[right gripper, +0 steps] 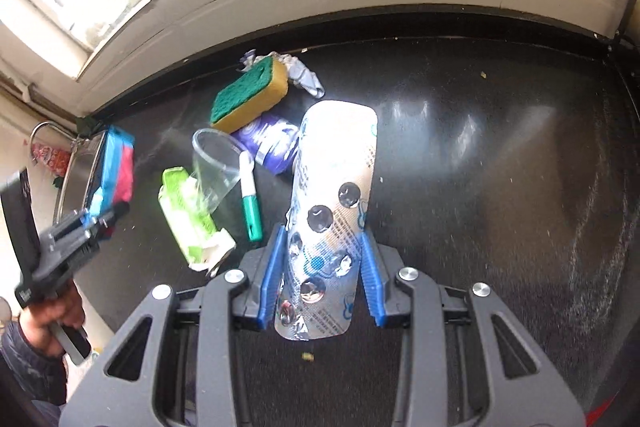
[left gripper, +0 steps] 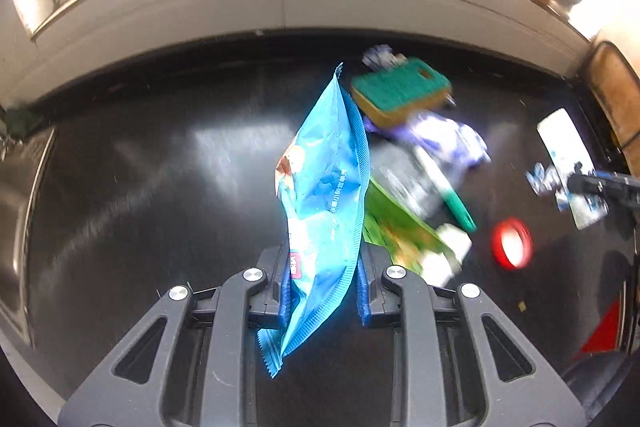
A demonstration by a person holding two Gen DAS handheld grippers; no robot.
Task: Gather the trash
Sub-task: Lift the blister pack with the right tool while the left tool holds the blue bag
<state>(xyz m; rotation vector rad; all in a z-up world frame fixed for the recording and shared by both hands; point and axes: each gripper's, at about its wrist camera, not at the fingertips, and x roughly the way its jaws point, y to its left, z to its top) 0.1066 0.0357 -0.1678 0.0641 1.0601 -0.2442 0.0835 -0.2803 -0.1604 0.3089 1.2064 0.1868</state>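
Left wrist view: my left gripper (left gripper: 320,291) is clamped fully on the blue snack wrapper (left gripper: 324,187), lifted clear of the black counter (left gripper: 160,167); thin film could slip out sideways. Right wrist view: my right gripper (right gripper: 322,275) pinches the emptied blister pack (right gripper: 332,211) by its edges, jaws partly apart; the stiff foil may buckle and pop free.

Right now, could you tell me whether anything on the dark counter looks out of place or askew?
Yes. The clear plastic cup lies tipped on its side beside the green carton, and the sponge rests tilted atop a purple wrapper.
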